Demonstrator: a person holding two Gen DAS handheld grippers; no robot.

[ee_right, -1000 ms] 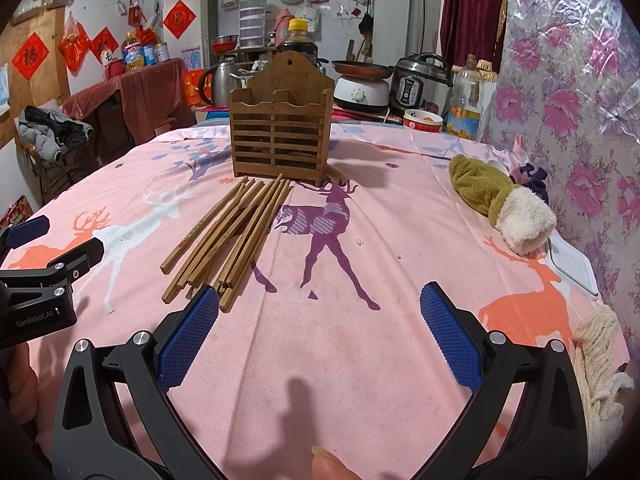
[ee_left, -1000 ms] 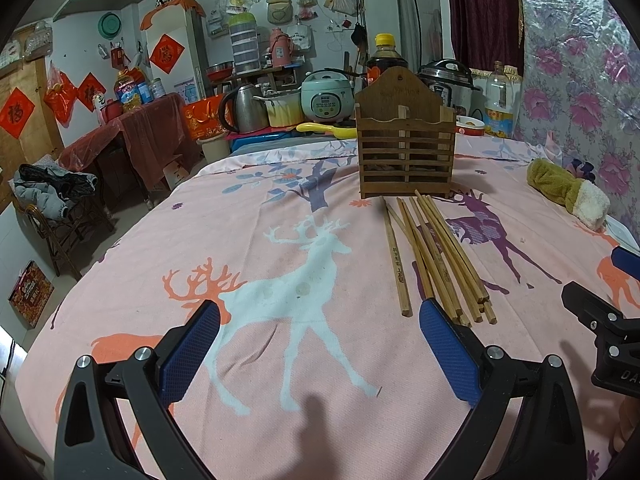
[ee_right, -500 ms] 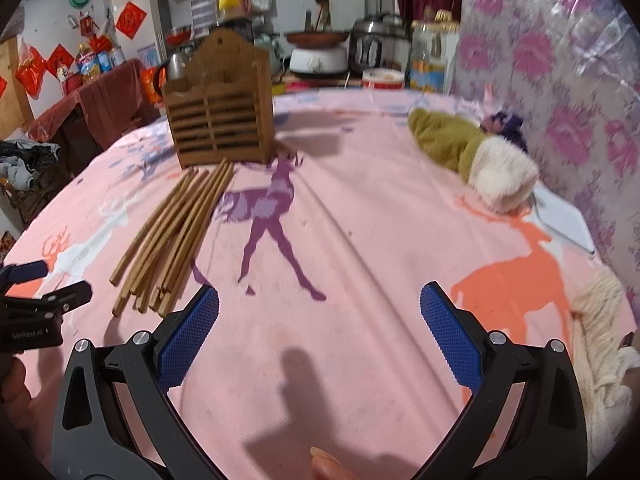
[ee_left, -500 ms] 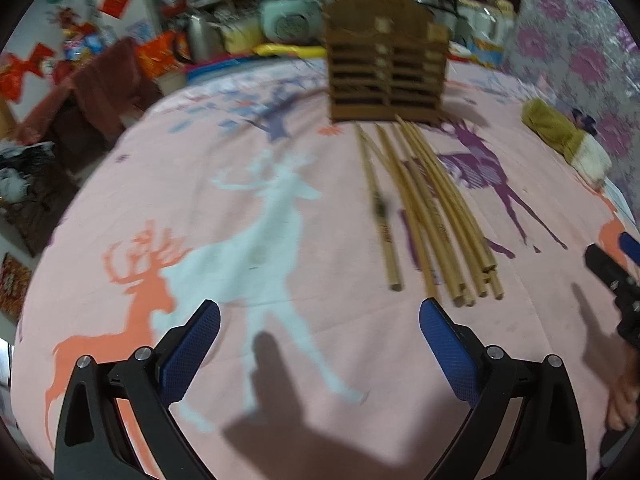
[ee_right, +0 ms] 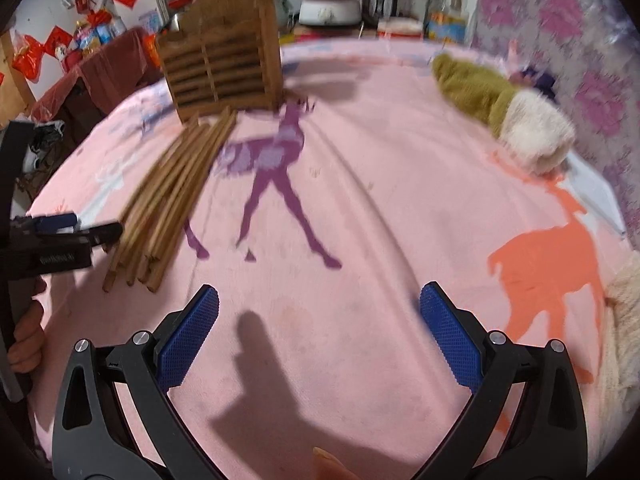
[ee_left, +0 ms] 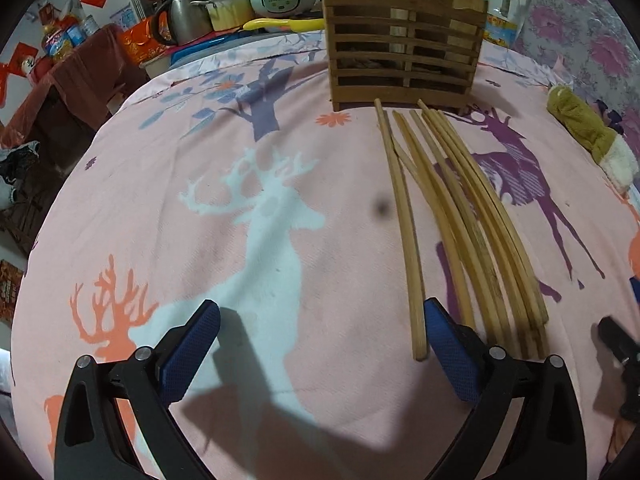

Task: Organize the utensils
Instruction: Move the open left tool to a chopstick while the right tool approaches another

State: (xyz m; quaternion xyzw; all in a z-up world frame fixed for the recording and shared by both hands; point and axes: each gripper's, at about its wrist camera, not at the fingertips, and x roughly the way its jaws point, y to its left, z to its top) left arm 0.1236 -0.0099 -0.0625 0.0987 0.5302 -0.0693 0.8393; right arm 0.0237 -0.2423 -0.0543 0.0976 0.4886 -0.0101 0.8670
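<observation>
Several wooden chopsticks (ee_left: 460, 220) lie side by side on the pink deer-print tablecloth (ee_left: 200, 200), pointing toward a slatted wooden utensil holder (ee_left: 402, 36) behind them. My left gripper (ee_left: 320, 344) is open and empty, low over the cloth; its right finger sits beside the near end of the leftmost chopstick. My right gripper (ee_right: 318, 332) is open and empty over bare cloth, right of the chopsticks (ee_right: 172, 196). The holder (ee_right: 224, 68) stands at the upper left in the right wrist view. The left gripper also shows there (ee_right: 60, 240).
A green and white plush cloth (ee_right: 504, 116) lies at the right side of the table, with a cream knitted cloth (ee_right: 624, 308) near the right edge. Rice cookers, a kettle and bottles (ee_left: 240, 0) crowd the counter behind the table.
Both grippers have tilted down and moved forward over the table. The left gripper has come close to the near ends of the chopsticks. Both stay open.
</observation>
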